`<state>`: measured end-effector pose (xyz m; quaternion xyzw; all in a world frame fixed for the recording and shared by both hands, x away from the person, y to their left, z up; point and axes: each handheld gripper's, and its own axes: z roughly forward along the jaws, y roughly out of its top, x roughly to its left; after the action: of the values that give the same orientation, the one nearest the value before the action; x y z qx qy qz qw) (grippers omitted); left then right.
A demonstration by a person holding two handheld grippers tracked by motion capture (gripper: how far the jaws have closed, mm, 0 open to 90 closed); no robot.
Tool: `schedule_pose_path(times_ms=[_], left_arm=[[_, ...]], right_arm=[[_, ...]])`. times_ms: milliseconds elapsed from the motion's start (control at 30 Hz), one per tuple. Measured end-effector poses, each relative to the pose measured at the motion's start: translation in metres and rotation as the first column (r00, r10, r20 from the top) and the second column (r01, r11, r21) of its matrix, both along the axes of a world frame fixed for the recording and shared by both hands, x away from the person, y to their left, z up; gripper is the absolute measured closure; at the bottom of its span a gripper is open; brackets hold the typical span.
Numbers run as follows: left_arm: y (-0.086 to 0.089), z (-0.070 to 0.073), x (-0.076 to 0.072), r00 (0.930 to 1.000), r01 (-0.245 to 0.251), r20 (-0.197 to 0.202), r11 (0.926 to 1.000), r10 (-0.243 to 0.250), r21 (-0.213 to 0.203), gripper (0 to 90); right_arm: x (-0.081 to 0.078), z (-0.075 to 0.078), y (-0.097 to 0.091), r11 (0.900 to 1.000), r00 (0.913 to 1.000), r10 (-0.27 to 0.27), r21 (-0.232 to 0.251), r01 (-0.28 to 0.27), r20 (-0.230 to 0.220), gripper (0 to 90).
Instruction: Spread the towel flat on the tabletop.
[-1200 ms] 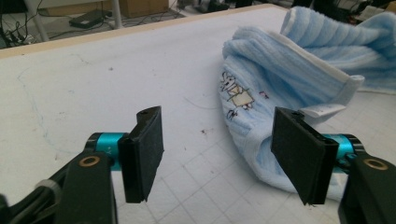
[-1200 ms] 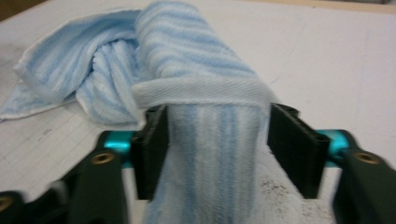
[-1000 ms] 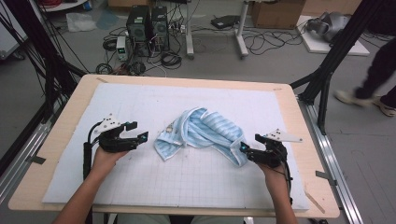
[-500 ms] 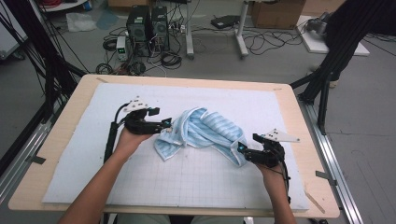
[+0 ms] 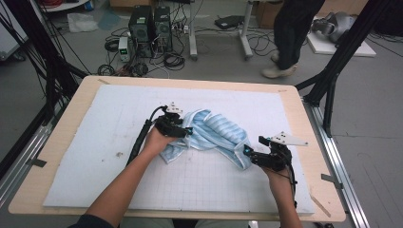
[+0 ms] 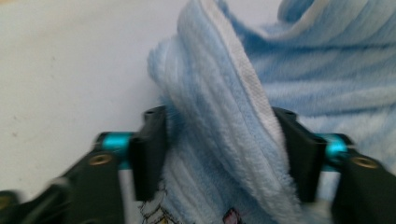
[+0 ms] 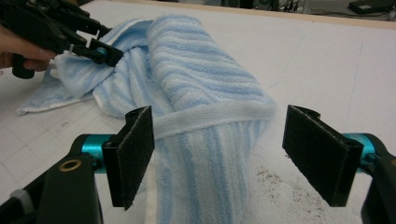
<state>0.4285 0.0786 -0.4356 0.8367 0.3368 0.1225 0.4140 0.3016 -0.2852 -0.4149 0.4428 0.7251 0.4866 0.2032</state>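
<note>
1. Towel (image 5: 209, 135) first: a blue-and-white striped one, lying bunched and twisted near the middle of the white mat (image 5: 95, 133) that covers the table (image 5: 62, 118), one end pointing toward each hand
2. On the person's left, the left gripper (image 5: 183, 130) is at the near-left end of the heap; its jaws have just been closing, and its own view shows a thick fold of towel (image 6: 224, 140) between them with both pads against the pile, so I'd call that a grip being taken
3. On the right, the right gripper (image 5: 247, 153) sits at the other end with its jaws standing apart; in its own view the hemmed end of the towel (image 7: 210, 116) lies between the pads (image 7: 135, 154) with a clear gap on the right side, so nothing is clamped there
4. By my reading the step in hand is catching both ends before spreading the cloth out
5. Next move, I think, calls for the right jaws to close on that hem, then both hands to draw apart and pull the twist flat
6. Fabric looks plush and ribbed, with a woven white edge band and a small printed figure low in the left gripper view; some dark specks dot the mat beside it
</note>
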Motion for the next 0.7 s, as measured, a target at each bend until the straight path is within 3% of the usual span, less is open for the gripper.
schedule_pose_path(times_ms=[33,67,133,200,433,700], left_arm=[[0.001,0.000,0.000,0.9998,0.017,-0.006,0.9996,-0.017,0.024,56.7],[0.002,0.000,-0.001,0.9994,0.035,-0.009,0.9986,-0.035,0.039,69.9],[0.006,0.002,-0.001,0.9983,0.043,-0.040,0.9991,-0.043,-0.002,77.3],[0.013,0.004,0.000,0.9957,0.042,-0.080,0.9974,-0.047,-0.059,78.5],[0.040,0.011,-0.002,0.9984,-0.004,-0.056,0.9958,-0.002,-0.091,78.3],[0.073,0.003,-0.008,0.9939,-0.061,-0.100,0.9862,0.046,-0.154,78.4]], right_arm=[[0.000,0.000,0.000,1.0000,1.0000,0.000,0.000,0.000,0.000,24.5],[0.000,0.000,0.001,1.0000,1.0000,0.001,0.000,-0.001,0.000,24.5],[0.000,0.000,0.002,1.0000,1.0000,0.004,-0.001,-0.004,-0.002,24.5],[0.001,-0.001,0.002,1.0000,1.0000,0.005,-0.004,-0.005,-0.002,24.5],[0.001,-0.001,0.006,0.9999,0.9999,0.013,-0.001,-0.013,-0.008,24.5],[0.002,-0.001,0.012,0.9991,0.9992,0.039,0.015,-0.039,-0.006,24.5]])
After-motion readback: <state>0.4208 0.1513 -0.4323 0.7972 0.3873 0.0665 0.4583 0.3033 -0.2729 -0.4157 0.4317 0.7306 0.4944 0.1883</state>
